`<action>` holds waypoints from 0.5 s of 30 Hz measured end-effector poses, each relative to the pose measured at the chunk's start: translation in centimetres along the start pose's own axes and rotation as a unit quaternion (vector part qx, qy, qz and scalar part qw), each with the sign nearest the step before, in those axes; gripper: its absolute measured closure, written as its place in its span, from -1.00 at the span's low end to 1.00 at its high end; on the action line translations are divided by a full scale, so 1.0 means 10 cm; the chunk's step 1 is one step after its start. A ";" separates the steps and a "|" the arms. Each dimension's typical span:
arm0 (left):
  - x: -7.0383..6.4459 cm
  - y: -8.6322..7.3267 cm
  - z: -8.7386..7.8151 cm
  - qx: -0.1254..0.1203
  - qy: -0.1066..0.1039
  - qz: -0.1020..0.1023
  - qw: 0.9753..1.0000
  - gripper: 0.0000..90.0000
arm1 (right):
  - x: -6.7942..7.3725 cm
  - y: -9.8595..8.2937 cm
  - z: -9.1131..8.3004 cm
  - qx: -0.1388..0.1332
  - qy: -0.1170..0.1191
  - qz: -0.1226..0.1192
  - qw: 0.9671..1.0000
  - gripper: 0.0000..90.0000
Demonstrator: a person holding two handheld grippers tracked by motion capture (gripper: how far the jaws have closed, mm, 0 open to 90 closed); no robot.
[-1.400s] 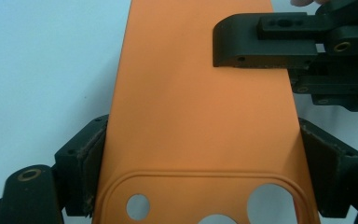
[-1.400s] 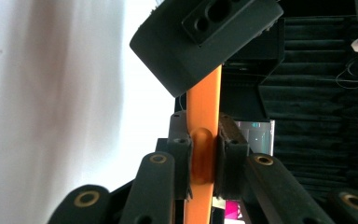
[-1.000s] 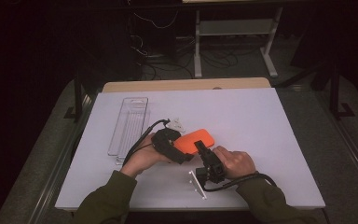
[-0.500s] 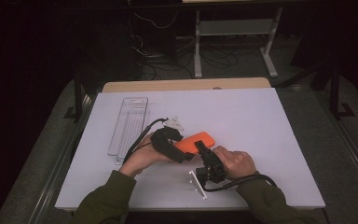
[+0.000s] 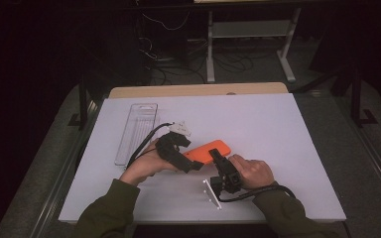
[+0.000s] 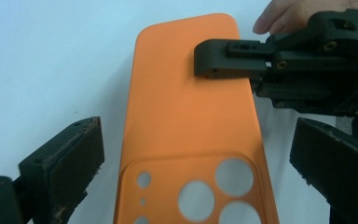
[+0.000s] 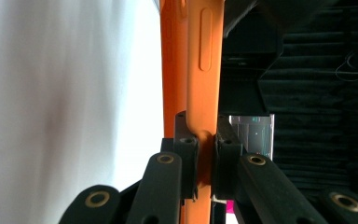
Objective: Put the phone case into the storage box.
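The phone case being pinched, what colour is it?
Orange phone case, plain, clearest in the left gripper view.

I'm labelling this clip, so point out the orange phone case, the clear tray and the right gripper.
Phone case (image 6: 186, 107), left gripper view, on its flat back.
Clear tray (image 5: 138, 130), high view, on its ribbed floor.
Right gripper (image 7: 201, 140), right gripper view, between its fingertips, clamped on the case's edge.

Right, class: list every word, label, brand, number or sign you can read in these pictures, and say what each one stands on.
None can be read.
Orange phone case: plain, no brand or lettering.
Right gripper, shut on the case's edge: no markings.
Left gripper, jaws open around the case: no markings.
Clear tray: nothing legible.
White table: blank.
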State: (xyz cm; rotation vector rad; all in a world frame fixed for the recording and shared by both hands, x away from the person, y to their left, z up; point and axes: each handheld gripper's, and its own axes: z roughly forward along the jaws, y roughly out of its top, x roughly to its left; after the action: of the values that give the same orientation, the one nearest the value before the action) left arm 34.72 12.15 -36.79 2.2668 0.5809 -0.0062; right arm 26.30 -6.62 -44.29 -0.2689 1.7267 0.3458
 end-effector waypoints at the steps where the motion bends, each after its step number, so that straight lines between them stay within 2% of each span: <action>1: 0.00 0.00 -0.01 0.001 -0.001 -0.002 1.000 -0.96 | -0.01 -0.01 0.00 0.001 0.000 -0.003 1.000 0.82; 6: 0.04 -0.02 -0.06 -0.002 0.001 0.000 1.000 -1.00 | -0.01 -0.08 0.01 0.008 0.005 -0.004 1.000 0.82; 7: 0.04 -0.03 -0.06 -0.005 0.002 0.000 1.000 -1.00 | 0.00 -0.09 0.01 0.012 0.007 0.003 1.000 0.82; 10: 0.06 -0.04 -0.09 0.004 0.006 0.003 1.000 -1.00 | -0.03 -0.14 0.01 0.016 0.006 0.003 1.000 0.82; 14: 0.08 -0.07 -0.10 0.000 0.012 -0.003 1.000 -1.00 | -0.06 -0.20 0.01 0.025 0.008 0.013 1.000 0.82; 15: 0.09 -0.07 -0.10 0.001 0.015 0.002 1.000 -1.00 | -0.06 -0.21 0.01 0.025 0.009 0.016 1.000 0.82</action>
State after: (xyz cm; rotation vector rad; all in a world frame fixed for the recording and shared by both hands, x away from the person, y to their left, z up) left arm 35.05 13.63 -36.70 2.2734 0.5933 0.0296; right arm 27.27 -8.58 -43.86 -0.2091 1.7562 0.3232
